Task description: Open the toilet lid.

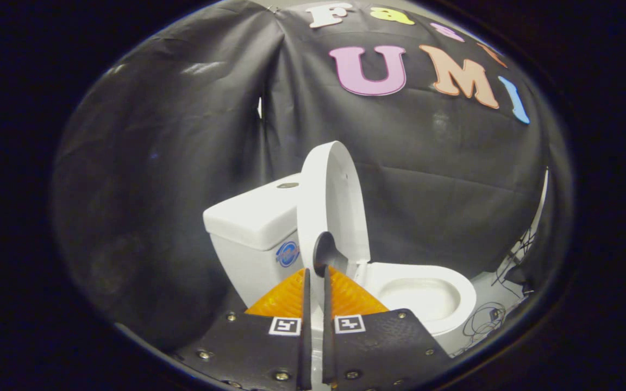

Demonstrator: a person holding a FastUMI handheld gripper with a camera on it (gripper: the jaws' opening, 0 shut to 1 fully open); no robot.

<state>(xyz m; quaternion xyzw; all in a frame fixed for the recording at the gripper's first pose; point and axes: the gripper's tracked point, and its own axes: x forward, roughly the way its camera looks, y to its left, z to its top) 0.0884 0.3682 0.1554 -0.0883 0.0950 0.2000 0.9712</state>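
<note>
Gripper (315, 274) sits at the bottom centre w/ its two orange fingers (286, 298) nearly together; only a thin slit between them, and the lower edge of the toilet lid (332, 206) seems to run into that slit; can't tell for sure whether both pads press on it or just flank it, since the tips hide the contact spot; dark shadow patch on the lid just above the tips.

Lid itself is up, standing close to vertical, tilted a bit toward the tank (253, 217); its top edge rises well above the tank's top; inner face turned toward the bowl side. Tank is just behind and left of the lid, w/ a flush button on top and a round blue sticker on its front; bowl (427, 293) lies open to the right of the fingers, seat ring and white basin exposed, nothing covering it.

Beyond all that, black cloth wall; some thin cables (487, 320) on the floor past the bowl, well apart from the fingers.

Progress, as a judgement: most of the job looks done; the lid is raised and the bowl uncovered. Prob. left: lean the lid fully back to rest against the tank so it stands alone, then spread the fingers and pull clear w/o dragging it forward.
</note>
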